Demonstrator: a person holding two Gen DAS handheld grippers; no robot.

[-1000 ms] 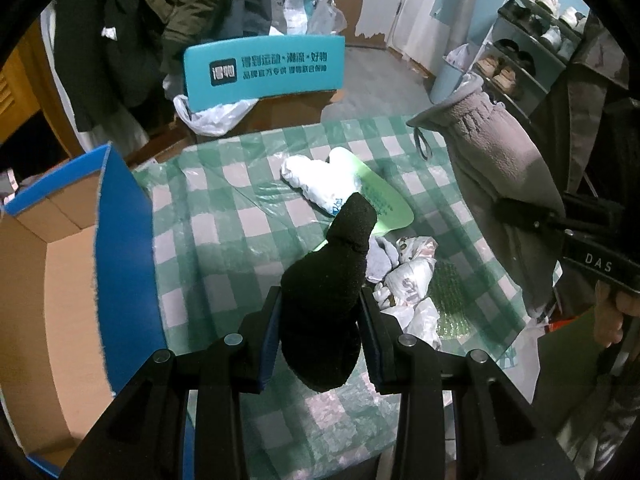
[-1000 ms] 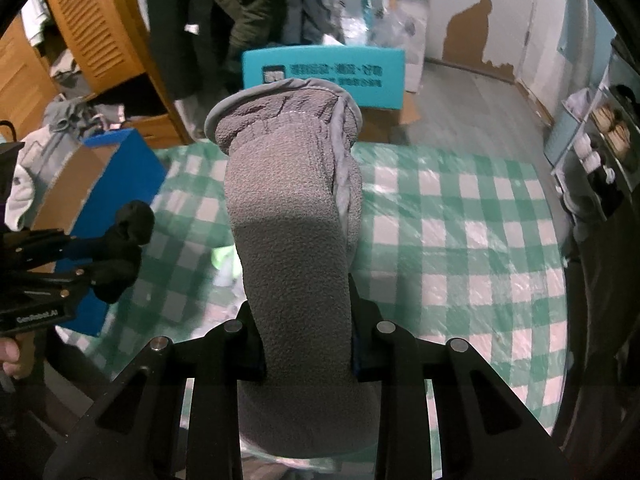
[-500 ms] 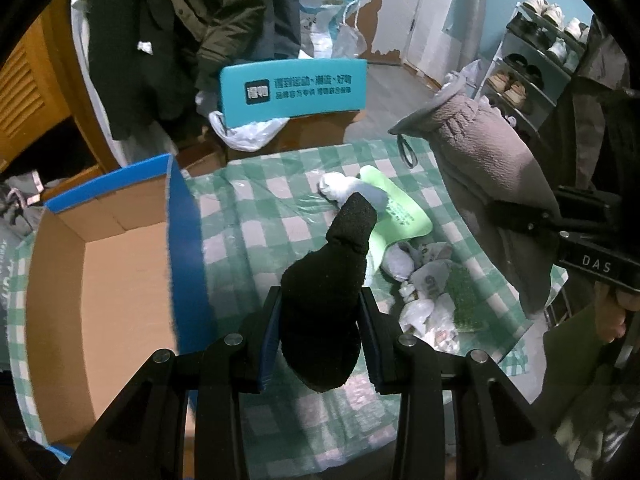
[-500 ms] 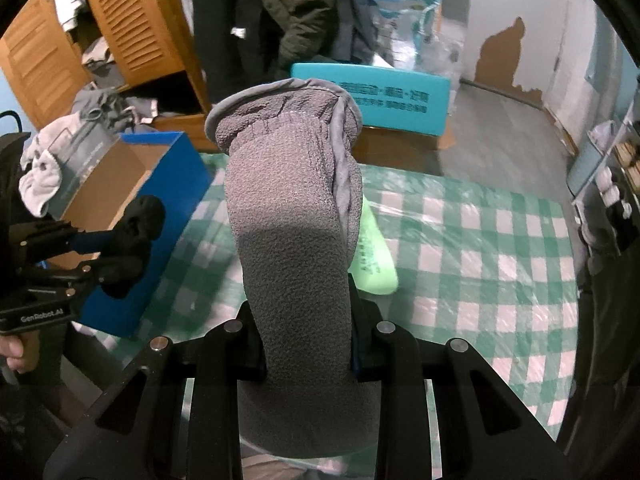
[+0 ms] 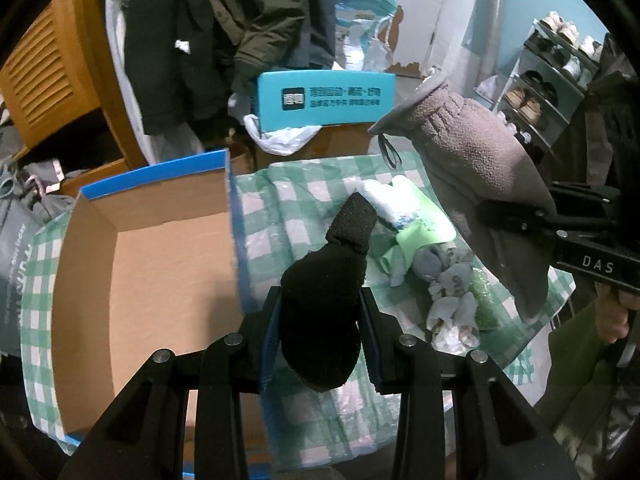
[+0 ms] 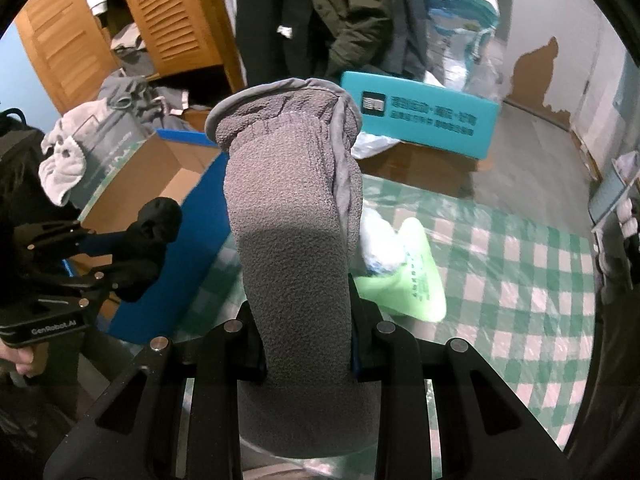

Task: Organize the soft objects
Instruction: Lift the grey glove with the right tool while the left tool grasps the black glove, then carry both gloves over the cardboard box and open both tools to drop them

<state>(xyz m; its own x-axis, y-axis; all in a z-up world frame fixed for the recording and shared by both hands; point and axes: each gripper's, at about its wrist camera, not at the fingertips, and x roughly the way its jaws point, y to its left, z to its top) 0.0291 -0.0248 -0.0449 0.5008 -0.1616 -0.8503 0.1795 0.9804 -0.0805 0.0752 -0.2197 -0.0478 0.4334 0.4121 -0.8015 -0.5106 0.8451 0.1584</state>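
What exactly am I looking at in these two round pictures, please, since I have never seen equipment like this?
No robot here: a person holds a two-finger gripper in each hand, with a fisheye camera on each looking along its fingers. The left wrist view shows the left gripper shut on a black glove. The right wrist view shows the right gripper shut on a grey fleece mitten. Each gripper also appears in the other's view. Below is a green checked tablecloth with an open blue cardboard box, a green plastic bag and a pile of small crumpled soft items.
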